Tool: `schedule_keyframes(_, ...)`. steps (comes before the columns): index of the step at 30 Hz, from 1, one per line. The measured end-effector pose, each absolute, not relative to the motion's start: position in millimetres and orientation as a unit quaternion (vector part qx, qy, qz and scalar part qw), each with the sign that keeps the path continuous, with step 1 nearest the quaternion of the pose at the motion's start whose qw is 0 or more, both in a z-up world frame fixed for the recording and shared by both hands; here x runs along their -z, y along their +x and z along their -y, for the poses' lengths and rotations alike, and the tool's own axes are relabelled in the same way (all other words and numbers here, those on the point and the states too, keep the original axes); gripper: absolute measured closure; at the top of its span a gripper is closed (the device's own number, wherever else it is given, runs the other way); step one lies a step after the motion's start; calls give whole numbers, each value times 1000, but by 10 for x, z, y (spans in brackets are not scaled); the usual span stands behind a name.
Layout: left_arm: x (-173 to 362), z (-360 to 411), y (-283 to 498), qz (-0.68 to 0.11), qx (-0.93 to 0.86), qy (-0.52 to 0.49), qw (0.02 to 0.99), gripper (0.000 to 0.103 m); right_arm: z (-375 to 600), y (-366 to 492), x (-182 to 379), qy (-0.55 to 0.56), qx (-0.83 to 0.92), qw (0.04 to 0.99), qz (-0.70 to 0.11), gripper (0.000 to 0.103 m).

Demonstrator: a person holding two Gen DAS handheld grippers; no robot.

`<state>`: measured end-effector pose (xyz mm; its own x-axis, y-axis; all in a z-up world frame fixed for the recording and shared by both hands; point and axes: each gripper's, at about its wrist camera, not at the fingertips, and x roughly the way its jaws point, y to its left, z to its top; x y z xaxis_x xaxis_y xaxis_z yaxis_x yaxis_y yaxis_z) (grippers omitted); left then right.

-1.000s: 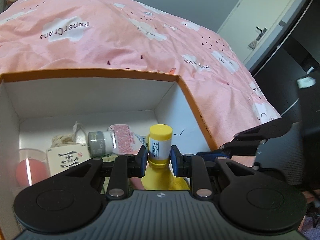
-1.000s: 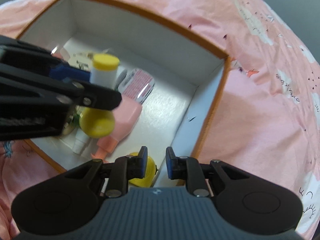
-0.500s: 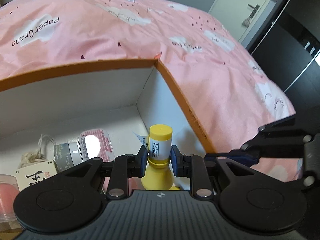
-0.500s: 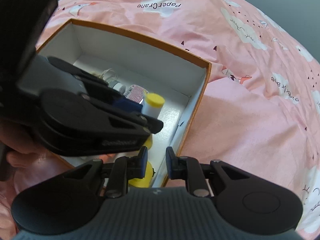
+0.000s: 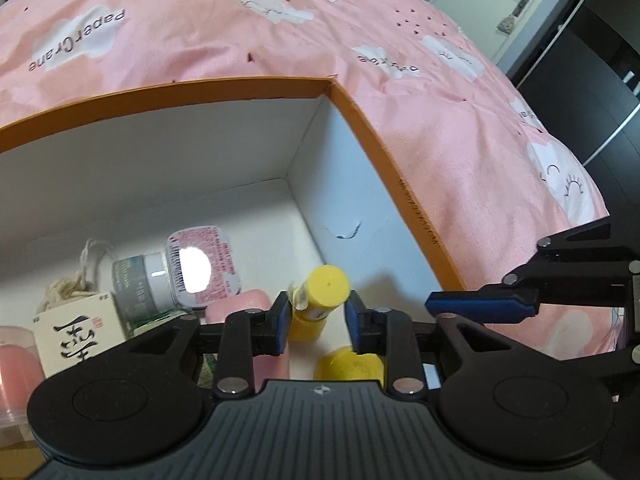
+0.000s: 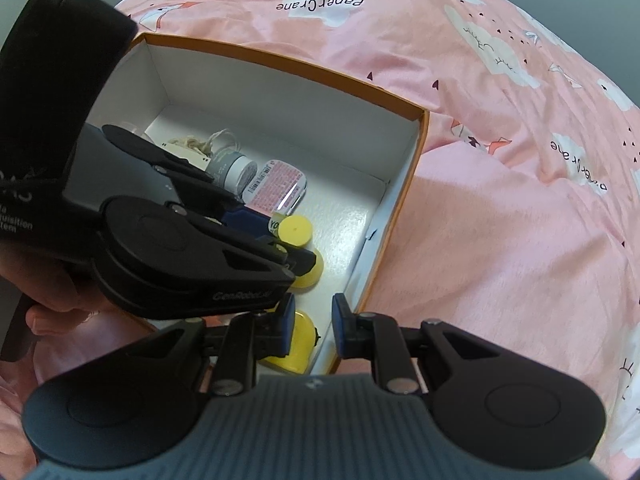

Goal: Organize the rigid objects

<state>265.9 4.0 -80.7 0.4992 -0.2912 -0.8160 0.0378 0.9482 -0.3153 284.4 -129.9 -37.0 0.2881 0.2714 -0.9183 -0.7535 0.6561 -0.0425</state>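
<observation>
A: Bed (image 5: 460,128) beneath; orange-rimmed box (image 5: 384,168) ahead of left tool (image 5: 316,320)?

B: Yes. Its jaws parted, gripping nothing; yellow-capped bottle (image 5: 322,300) stands between them inside the box. Right tool (image 6: 313,326) slightly open, empty, over box corner.

pink cup (image 5: 16,364) cut off left
</observation>
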Motion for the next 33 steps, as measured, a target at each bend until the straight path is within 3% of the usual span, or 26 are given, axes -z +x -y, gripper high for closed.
schedule_keyframes(7, 652, -183, 2459, -478, 89, -139, 863, 48, 1299, 2821, 358, -246, -337, 766, -489, 78)
schedule_keyframes(17, 100, -335, 1905, -409, 68, -108, 904, 47, 1268, 2610, 156, -235, -348, 776, -471, 63)
schedule_keyframes(25, -263, -400, 1294, -336, 27, -52, 940, 47, 1311, 2296, -60, -191, -345, 796, -459, 45)
schedule_keyframes(33, -301, -324, 759, -265, -63, -29, 962, 47, 1358, 1811, -305, -138, -327, 846, -398, 43)
